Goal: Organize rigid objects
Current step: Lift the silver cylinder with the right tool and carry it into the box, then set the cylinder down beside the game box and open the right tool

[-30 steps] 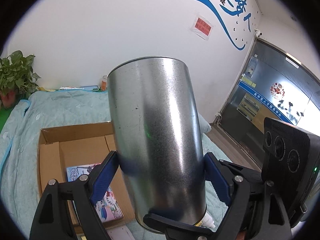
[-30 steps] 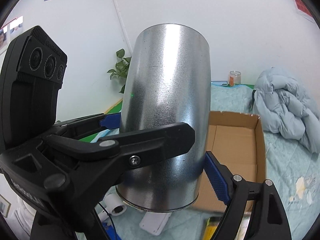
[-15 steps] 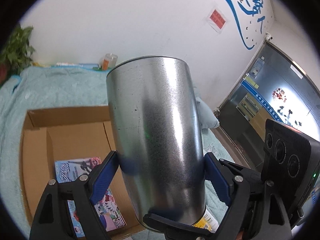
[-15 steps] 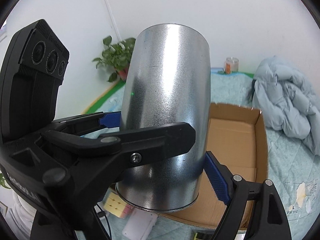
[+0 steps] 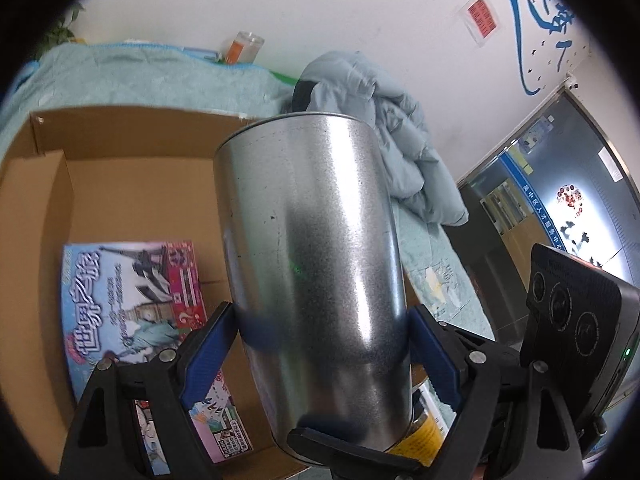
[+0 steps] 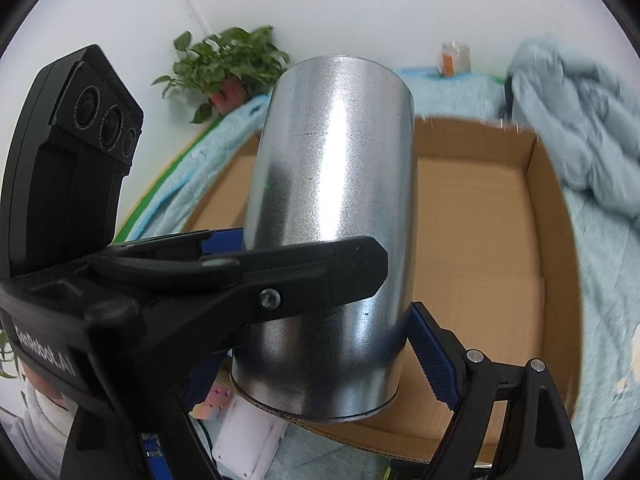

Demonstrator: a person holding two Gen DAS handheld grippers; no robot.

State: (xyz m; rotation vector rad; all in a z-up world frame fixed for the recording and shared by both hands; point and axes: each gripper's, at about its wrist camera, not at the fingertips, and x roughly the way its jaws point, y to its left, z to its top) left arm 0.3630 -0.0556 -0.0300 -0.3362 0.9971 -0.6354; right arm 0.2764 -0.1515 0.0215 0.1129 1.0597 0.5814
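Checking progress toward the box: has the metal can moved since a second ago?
Yes. The metal can, held by both grippers, has come down toward the cardboard box, which now fills more of the view behind it.

right tool [image 6: 320,320] clamps metal can [image 6: 332,208] | above cardboard box [image 6: 480,240] | floor perhaps bare

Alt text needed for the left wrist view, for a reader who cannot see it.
A shiny galvanized metal cylinder is clamped between the left gripper's blue pads, above an open cardboard box holding a colourful printed puzzle box; a crumpled grey-blue jacket lies behind.
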